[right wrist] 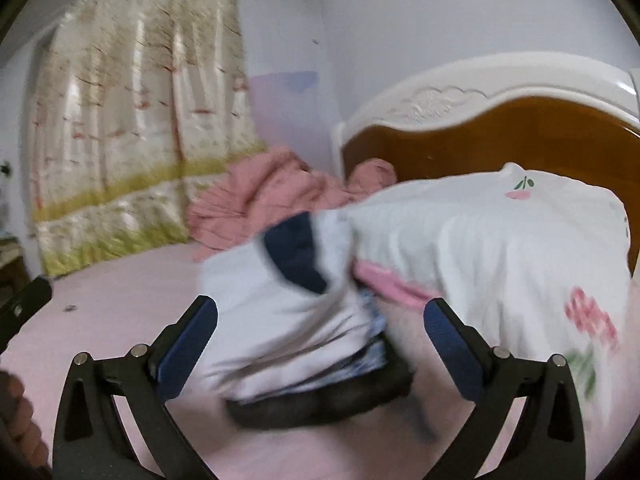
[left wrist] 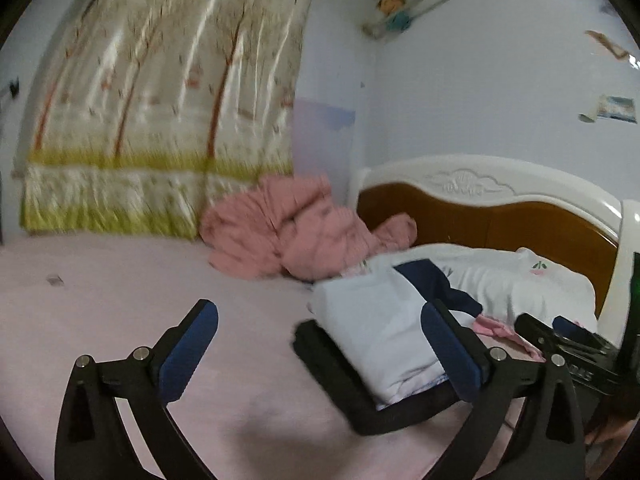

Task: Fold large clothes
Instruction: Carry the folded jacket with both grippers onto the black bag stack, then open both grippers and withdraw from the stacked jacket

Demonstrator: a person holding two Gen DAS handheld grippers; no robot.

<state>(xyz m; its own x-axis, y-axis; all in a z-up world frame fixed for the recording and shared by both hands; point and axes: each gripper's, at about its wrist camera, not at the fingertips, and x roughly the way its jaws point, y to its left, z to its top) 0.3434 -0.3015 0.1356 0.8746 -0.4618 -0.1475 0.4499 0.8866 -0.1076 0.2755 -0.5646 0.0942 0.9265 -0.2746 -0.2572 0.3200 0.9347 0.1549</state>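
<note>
The left gripper (left wrist: 320, 344) has its jaws spread wide, pinching nothing; its right finger (left wrist: 448, 344) crosses in front of the folded white garment (left wrist: 376, 336). That garment, with a navy patch (left wrist: 432, 280), lies on a dark folded piece (left wrist: 340, 376) on the pink bed (left wrist: 120, 312), at about four o'clock in the left wrist view. The right gripper (right wrist: 320, 344) is spread wide too, the garment lying between its fingers, unpinched. A pink bundle (left wrist: 296, 232) sits at twelve o'clock, a white pillow (right wrist: 500, 240) at two o'clock before the headboard (right wrist: 520, 136).
</note>
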